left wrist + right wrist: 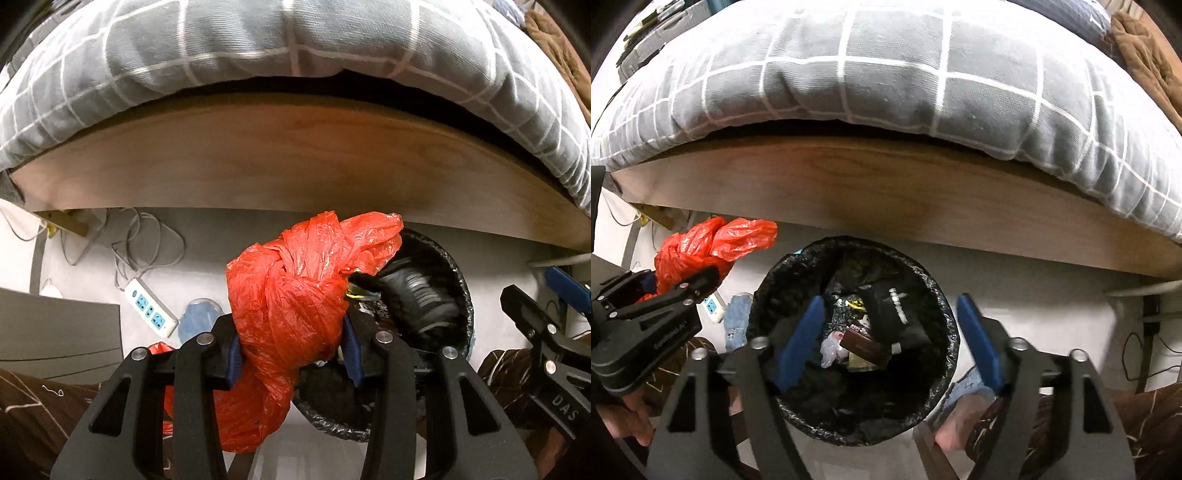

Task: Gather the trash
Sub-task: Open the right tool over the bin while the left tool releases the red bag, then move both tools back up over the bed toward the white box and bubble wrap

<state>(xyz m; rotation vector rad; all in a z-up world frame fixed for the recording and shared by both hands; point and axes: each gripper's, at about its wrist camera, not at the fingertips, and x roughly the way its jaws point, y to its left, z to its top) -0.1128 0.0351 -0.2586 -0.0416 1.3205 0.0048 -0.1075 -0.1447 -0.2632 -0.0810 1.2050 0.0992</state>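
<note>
A knotted red plastic bag [295,295] is clamped between the blue-padded fingers [236,360] of the left gripper [291,356], and is held just beside the bin, at about ten o'clock from it in the right wrist view. The fingers [799,341] of the right gripper [890,341] are spread wide apart with nothing between them, poised directly above the black-lined trash bin [945,317], in which wrappers and dark packaging are seen. A white power strip [149,312] lies on the floor at nine o'clock from the bag. A wooden bed frame [886,184] under a grey checked duvet [886,74] fills the twelve o'clock region.
</note>
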